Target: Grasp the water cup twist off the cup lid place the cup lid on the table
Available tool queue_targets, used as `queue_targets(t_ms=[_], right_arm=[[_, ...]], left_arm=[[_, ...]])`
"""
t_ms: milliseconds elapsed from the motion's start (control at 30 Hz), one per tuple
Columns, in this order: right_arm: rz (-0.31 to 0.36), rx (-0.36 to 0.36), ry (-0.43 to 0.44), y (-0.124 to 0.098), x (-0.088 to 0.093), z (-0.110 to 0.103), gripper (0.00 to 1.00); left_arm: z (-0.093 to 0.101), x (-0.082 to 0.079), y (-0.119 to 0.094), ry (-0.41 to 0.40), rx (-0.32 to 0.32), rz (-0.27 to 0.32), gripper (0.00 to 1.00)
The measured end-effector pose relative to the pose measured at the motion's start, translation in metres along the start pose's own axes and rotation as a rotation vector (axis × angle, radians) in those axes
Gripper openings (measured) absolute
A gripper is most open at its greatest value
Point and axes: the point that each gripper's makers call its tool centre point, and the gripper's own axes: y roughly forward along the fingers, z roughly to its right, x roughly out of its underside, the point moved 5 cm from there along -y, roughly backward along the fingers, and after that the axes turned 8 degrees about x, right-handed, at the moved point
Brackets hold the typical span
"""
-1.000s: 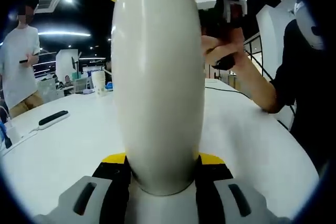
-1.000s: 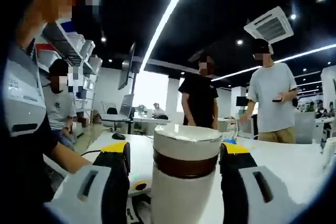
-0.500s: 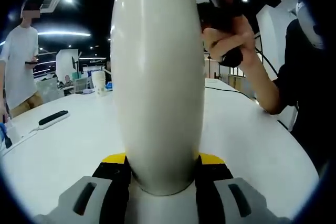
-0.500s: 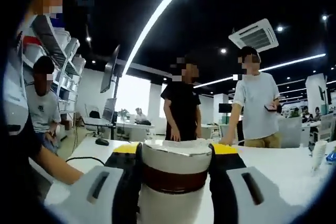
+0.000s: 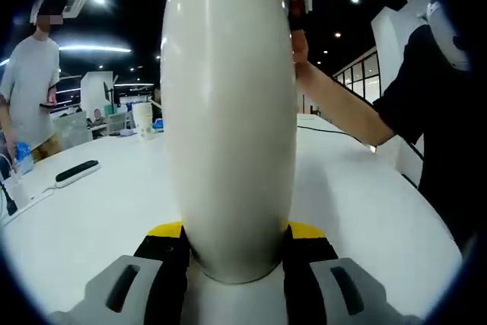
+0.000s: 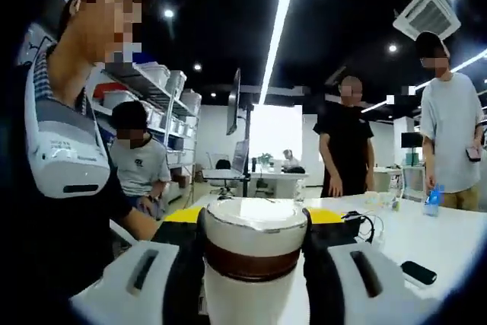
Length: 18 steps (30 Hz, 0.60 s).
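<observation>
One water cup (image 5: 228, 112) — two grippers, left gripper (image 5: 228, 241), right gripper (image 6: 253, 222)

White table (image 5: 365, 211) spans left gripper view. On it at 9 o'clock: black remote-like bar (image 5: 77, 170) atop white strip. Pale cup (image 5: 143, 119) far, 10 o'clock. Black cable (image 5: 327, 129) at 2 o'clock. Right gripper view: small black object (image 6: 418, 272) at 4 o'clock.

cup (image 5: 228, 112) between jaws, table (image 5: 99, 211) beneath (remote (image 5: 77, 172) left)
</observation>
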Motion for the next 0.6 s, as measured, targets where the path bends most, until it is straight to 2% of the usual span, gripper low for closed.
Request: queue_targets(t_ms=[100, 233, 333, 400, 433, 500, 567, 600], right_arm=[[0.011, 0.002, 0.000, -0.002, 0.000, -0.001, 0.52], [0.026, 0.110, -0.008, -0.006, 0.001, -0.001, 0.55], [0.051, 0.244, 0.031, -0.011, 0.004, -0.005, 0.67], [0.050, 0.315, -0.024, -0.014, 0.005, -0.010, 0.71], [0.045, 0.373, -0.067, -0.016, 0.005, -0.013, 0.73], [0.033, 0.523, -0.124, -0.020, 0.004, -0.018, 0.73], [0.105, 0.643, -0.129, -0.021, -0.002, -0.023, 0.68], [0.137, 0.680, -0.113, -0.022, -0.005, -0.026, 0.66]], left_arm=[[0.000, 0.000, 0.000, 0.000, 0.001, 0.000, 0.50], [0.000, 0.000, 0.000, 0.001, 0.003, 0.000, 0.50], [0.000, 0.000, 0.000, 0.002, 0.003, -0.001, 0.50], [0.000, 0.000, 0.001, 0.002, 0.003, -0.001, 0.50], [0.000, 0.000, 0.001, 0.002, 0.003, -0.001, 0.50], [0.000, 0.000, 0.001, 0.002, 0.003, -0.001, 0.50], [0.000, 0.000, 0.001, 0.002, 0.003, -0.002, 0.50], [0.000, 0.000, 0.001, 0.002, 0.003, -0.002, 0.50]])
